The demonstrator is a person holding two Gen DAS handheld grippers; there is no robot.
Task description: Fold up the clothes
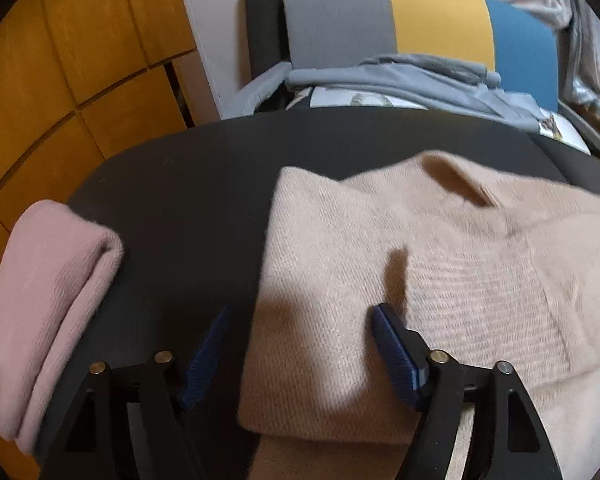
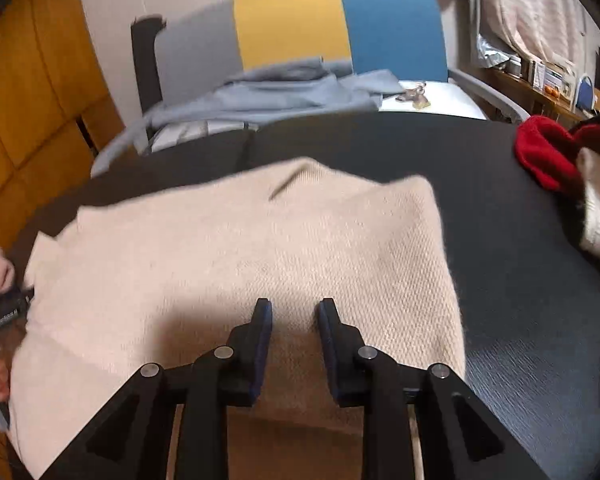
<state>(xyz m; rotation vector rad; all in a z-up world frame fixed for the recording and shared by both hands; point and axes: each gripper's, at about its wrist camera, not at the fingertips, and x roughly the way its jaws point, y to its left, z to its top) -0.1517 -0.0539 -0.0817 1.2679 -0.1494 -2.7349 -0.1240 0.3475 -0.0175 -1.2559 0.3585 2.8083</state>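
Meanwhile the left gripper (image 1: pixel 300 344) hangs spread wide over the beige sweater's (image 1: pixel 440 280) edge; the right gripper (image 2: pixel 294 320) hovers parted above it, pinching nothing.

Dim, warm indoor light. Both fisheye views bend straight lines and darken to black at the corners. Motion blur smears the beige sweater (image 1: pixel 440 264) and the far chair (image 2: pixel 340 24). Soft gripper shadows fall on the knit near the jaws. Dark table (image 1: pixel 188 184) shows faint sheen, no hard glare.
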